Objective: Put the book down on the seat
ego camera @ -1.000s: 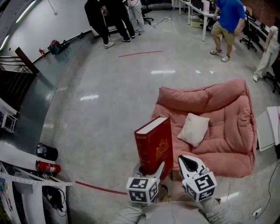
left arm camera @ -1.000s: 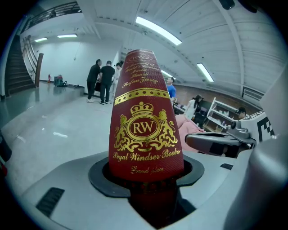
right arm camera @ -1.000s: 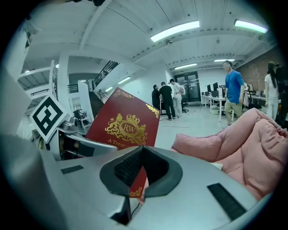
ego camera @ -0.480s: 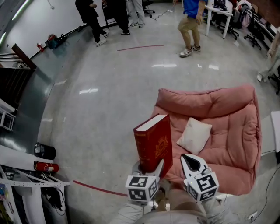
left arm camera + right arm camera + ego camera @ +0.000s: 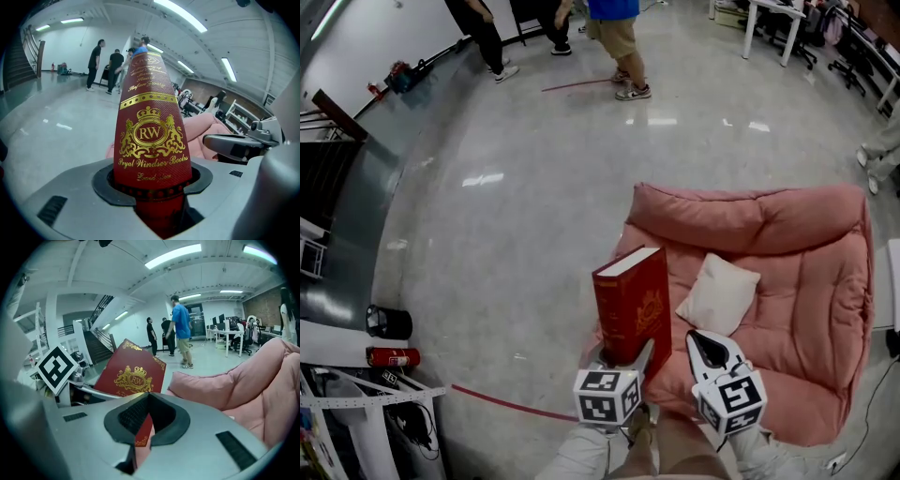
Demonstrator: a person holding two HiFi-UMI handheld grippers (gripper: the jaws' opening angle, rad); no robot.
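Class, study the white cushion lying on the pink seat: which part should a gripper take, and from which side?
Probably the nearest corner of the white cushion, approached from the open front of the pink seat. The cushion looks plump in the middle but thins at its corners, and the seat's raised back padding blocks the far side. The right gripper is empty.

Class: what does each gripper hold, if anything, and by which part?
The left gripper grips the upright red book by its bottom end, jaws across the covers. The right gripper holds nothing.
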